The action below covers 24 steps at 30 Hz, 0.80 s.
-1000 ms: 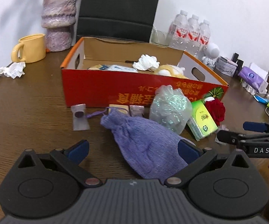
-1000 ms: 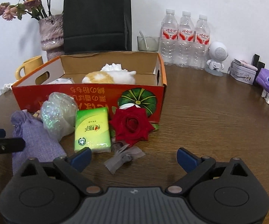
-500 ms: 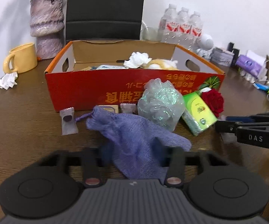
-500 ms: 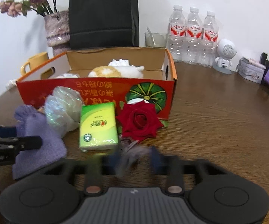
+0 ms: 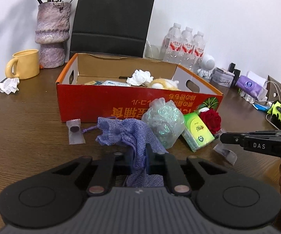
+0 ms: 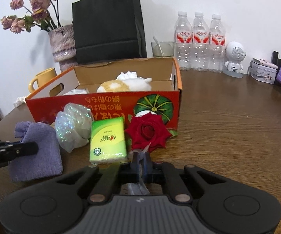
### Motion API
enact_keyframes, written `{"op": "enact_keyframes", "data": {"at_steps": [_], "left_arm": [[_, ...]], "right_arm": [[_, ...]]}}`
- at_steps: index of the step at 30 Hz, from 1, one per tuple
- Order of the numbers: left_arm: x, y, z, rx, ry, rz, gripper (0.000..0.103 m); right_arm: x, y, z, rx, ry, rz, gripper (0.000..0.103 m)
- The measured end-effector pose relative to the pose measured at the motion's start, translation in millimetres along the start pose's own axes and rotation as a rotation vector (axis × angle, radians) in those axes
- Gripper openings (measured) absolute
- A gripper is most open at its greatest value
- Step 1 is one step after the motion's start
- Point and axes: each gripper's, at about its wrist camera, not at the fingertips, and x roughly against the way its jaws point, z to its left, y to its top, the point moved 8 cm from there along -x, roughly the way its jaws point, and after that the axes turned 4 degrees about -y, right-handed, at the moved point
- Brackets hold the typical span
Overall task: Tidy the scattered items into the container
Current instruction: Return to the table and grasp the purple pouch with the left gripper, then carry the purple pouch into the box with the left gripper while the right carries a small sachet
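My left gripper [image 5: 138,157] is closing its jaws, and they pinch the near end of the purple cloth pouch [image 5: 126,134], which lies on the table in front of the red cardboard box [image 5: 120,105]. My right gripper [image 6: 140,161] is also closing, its pads pressed on a small clear wrapper [image 6: 145,151] just before the red rose [image 6: 148,132]. Between the two stand a glittery plastic bag [image 6: 74,124] and a green tissue pack [image 6: 108,140]. A wrapped sweet [image 5: 74,131] lies left of the pouch. The box holds a plush toy and crumpled paper.
Behind the box stand a yellow mug [image 5: 24,64], a stone vase [image 5: 51,33], a black paper bag [image 6: 109,25] and three water bottles [image 6: 199,41]. Crumpled tissue [image 5: 3,85] lies far left. Small clutter and a green glove [image 5: 279,114] line the right edge.
Both grippers went from wide open to shut: the left on the purple pouch, the right on the clear wrapper. Both views tipped up a little.
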Motion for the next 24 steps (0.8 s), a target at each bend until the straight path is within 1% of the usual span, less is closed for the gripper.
{"op": "enact_keyframes", "data": {"at_steps": [16, 21, 22, 24], "left_arm": [[31, 12, -4, -0.011, -0.011, -0.086, 0.011], [39, 17, -4, -0.017, -0.009, -0.109, 0.011], [39, 16, -4, -0.016, -0.009, -0.108, 0.011], [39, 14, -3, -0.013, -0.012, -0.101, 0.011]], "right_arm": [[29, 17, 1, -0.022, 0.012, -0.090, 0.001], [34, 20, 3, -0.017, 0.016, -0.102, 0.001], [34, 20, 3, -0.018, 0.017, -0.097, 0.004], [28, 16, 1, -0.017, 0.013, -0.063, 0.020]]}}
